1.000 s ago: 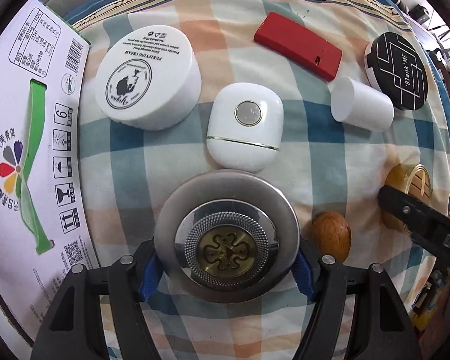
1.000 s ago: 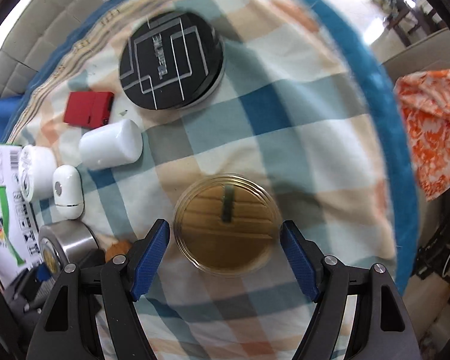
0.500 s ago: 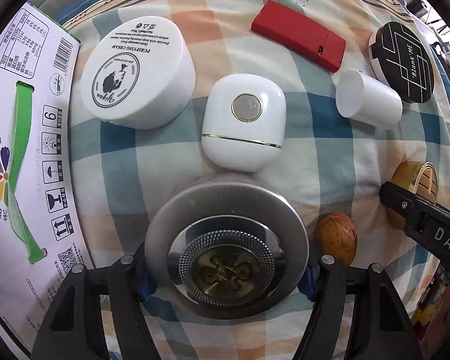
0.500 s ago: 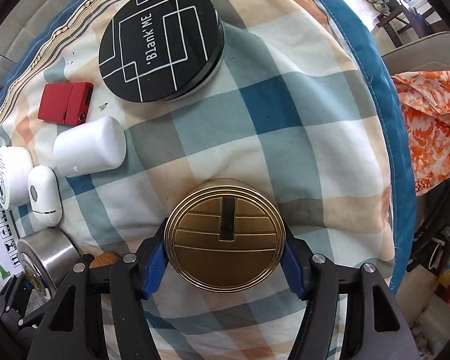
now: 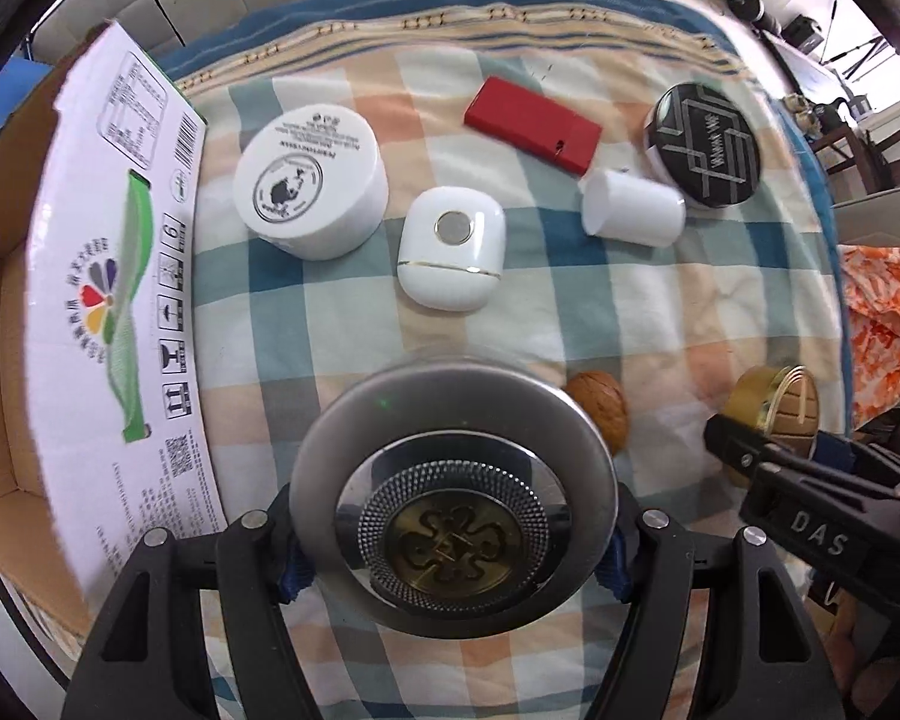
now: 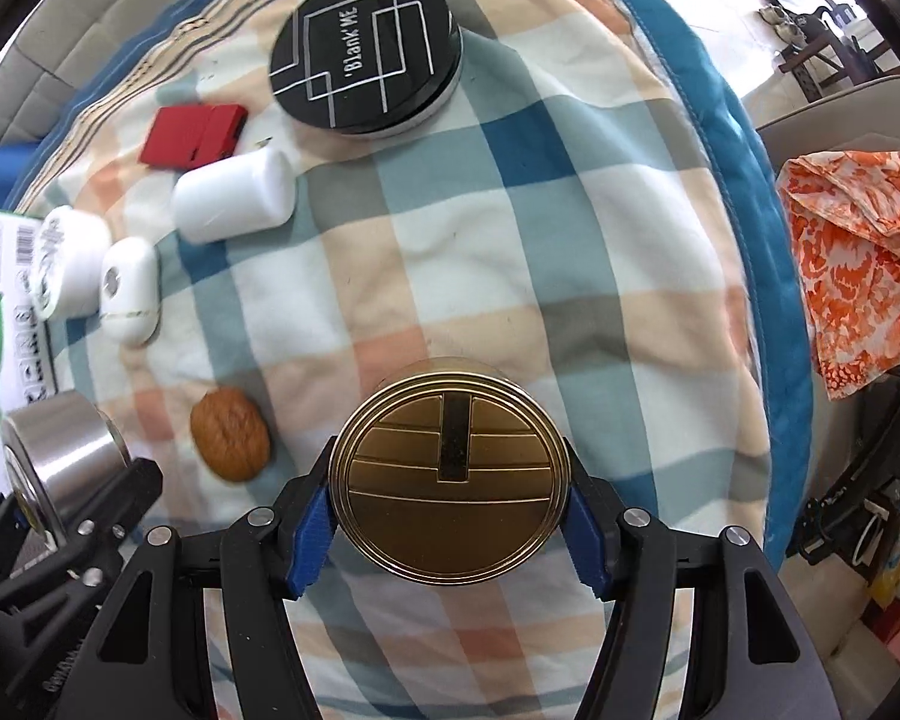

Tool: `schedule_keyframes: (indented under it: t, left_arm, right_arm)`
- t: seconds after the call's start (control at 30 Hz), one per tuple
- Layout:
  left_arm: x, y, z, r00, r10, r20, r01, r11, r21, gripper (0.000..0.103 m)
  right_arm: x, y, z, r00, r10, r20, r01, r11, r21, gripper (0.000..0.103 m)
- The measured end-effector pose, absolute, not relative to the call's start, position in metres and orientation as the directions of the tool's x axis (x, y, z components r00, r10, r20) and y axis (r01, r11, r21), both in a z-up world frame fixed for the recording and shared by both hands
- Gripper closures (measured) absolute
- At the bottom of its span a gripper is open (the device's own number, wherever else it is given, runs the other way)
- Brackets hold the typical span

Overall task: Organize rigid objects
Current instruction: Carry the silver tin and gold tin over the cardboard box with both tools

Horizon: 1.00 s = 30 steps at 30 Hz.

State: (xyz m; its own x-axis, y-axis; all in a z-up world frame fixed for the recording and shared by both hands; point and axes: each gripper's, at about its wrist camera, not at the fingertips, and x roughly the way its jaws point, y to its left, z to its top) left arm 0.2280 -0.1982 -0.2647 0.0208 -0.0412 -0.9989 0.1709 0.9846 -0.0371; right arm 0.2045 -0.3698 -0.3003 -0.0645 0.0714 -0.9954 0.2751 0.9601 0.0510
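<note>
My left gripper (image 5: 453, 546) is shut on a round silver tin (image 5: 453, 474) with a brass emblem and holds it above the checked cloth (image 5: 618, 312). My right gripper (image 6: 450, 525) is shut on a round gold tin (image 6: 450, 480), also lifted off the cloth. The gold tin shows at the right of the left wrist view (image 5: 774, 405), and the silver tin at the left of the right wrist view (image 6: 60, 450). A walnut (image 5: 597, 408) lies on the cloth between the two tins.
On the cloth lie a white cream jar (image 5: 309, 192), a white rounded case (image 5: 450, 255), a red flat box (image 5: 531, 123), a white cylinder (image 5: 630, 210) and a black round tin (image 5: 705, 144). An open cardboard box (image 5: 108, 300) stands at the left. An orange cloth (image 6: 858, 264) hangs at the right.
My right gripper closed on the gold tin and lifted it. My left gripper lifted the silver tin off the cloth and drew back, so the other objects look smaller.
</note>
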Motion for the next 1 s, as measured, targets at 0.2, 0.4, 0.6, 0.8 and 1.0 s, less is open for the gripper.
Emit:
schedule_keyframes:
  t: [0.2, 0.4, 0.6, 0.8, 1.0]
  left_arm:
    - [0.221, -0.186, -0.207, 0.097, -0.101, -0.99, 0.176, 0.981, -0.083, 0.034]
    - [0.226, -0.144, -0.156, 0.18, -0.156, -0.971, 0.163, 0.978, -0.127, 0.034]
    - [0.235, -0.087, -0.115, 0.268, -0.147, -0.952, 0.15, 0.983, -0.11, 0.034]
    - [0.25, -0.017, -0.1, 0.3, -0.103, -0.949, 0.126, 0.99, -0.068, 0.034]
    - [0.268, 0.047, -0.096, 0.321, -0.062, -0.945, 0.09, 0.995, -0.035, 0.034]
  right_arm:
    - [0.186, -0.356, -0.247, 0.005, 0.089, -0.996, 0.227, 0.97, 0.088, 0.036]
    - [0.181, -0.325, -0.18, 0.105, 0.127, -0.986, 0.164, 0.976, 0.144, 0.036]
    - [0.21, -0.261, -0.143, 0.182, 0.162, -0.97, 0.1, 0.978, 0.182, 0.036]
    - [0.234, -0.181, -0.122, 0.217, 0.174, -0.96, 0.057, 0.98, 0.191, 0.036]
    - [0.256, -0.11, -0.121, 0.216, 0.179, -0.96, 0.024, 0.982, 0.188, 0.036]
